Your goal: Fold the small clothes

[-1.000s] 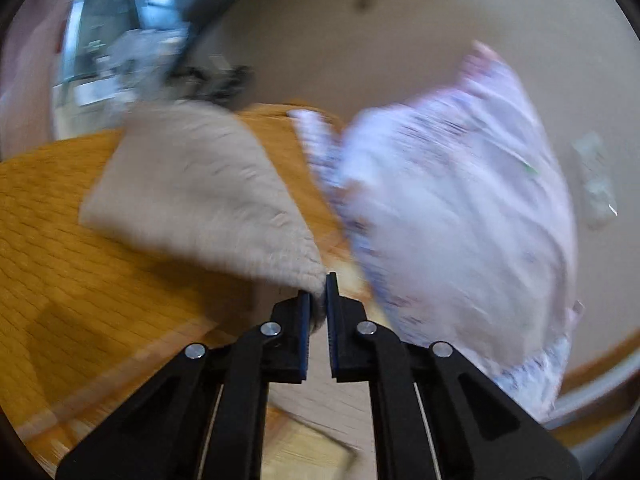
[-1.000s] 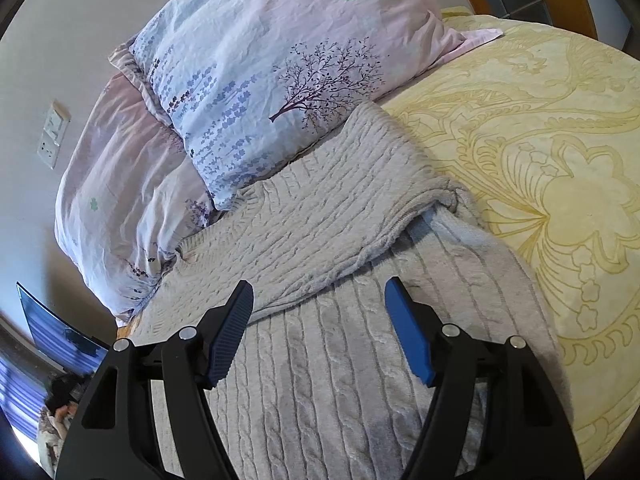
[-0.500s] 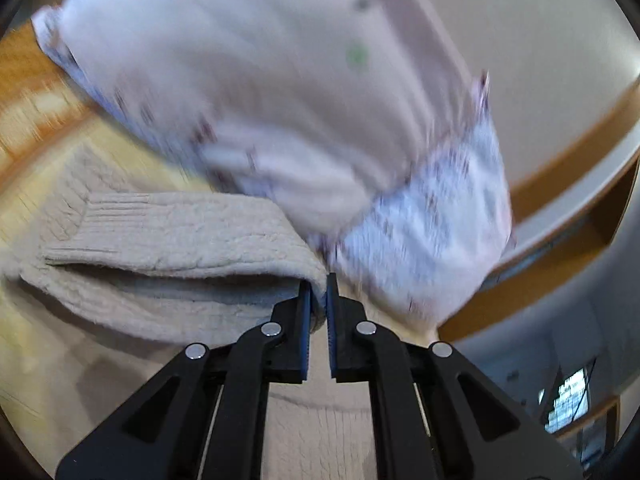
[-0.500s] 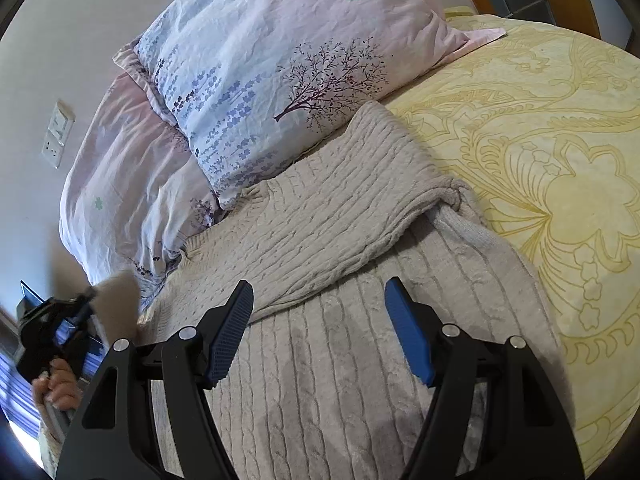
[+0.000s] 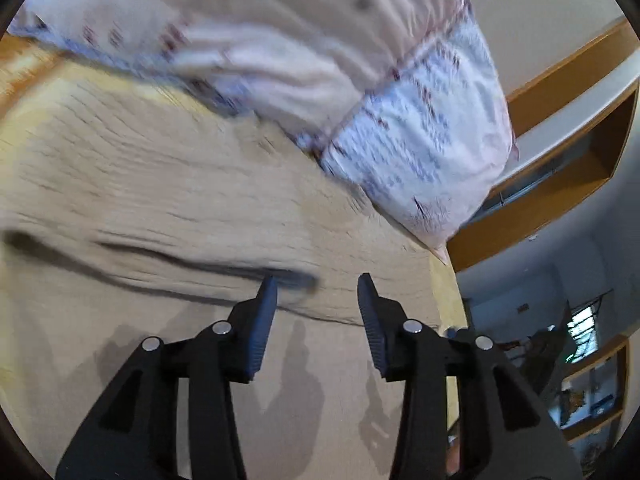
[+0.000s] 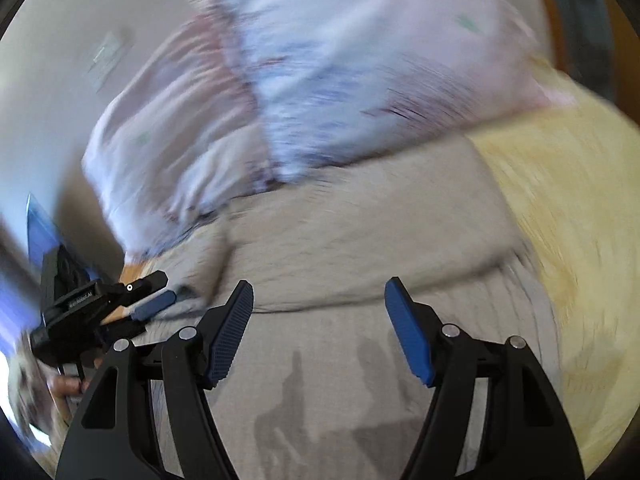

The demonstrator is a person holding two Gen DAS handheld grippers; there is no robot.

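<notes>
A beige cable-knit sweater (image 5: 168,200) lies on the bed with both sleeves folded across its body. My left gripper (image 5: 316,292) is open and empty, just above the sweater near the folded sleeve's edge. In the right wrist view the sweater (image 6: 360,240) fills the middle. My right gripper (image 6: 320,300) is open and empty above its body. The left gripper (image 6: 152,300) shows at the sweater's left edge there, jaws apart. Both views are motion-blurred.
Two floral pillows (image 6: 320,80) lean against the wall behind the sweater; they also show in the left wrist view (image 5: 420,152). A yellow patterned bedspread (image 6: 568,200) lies to the right. A wooden headboard shelf (image 5: 560,120) stands beyond the pillows.
My left gripper carried the sleeve over the sweater's body, laid it down and opened, letting go. My right gripper stayed open and shifted slightly.
</notes>
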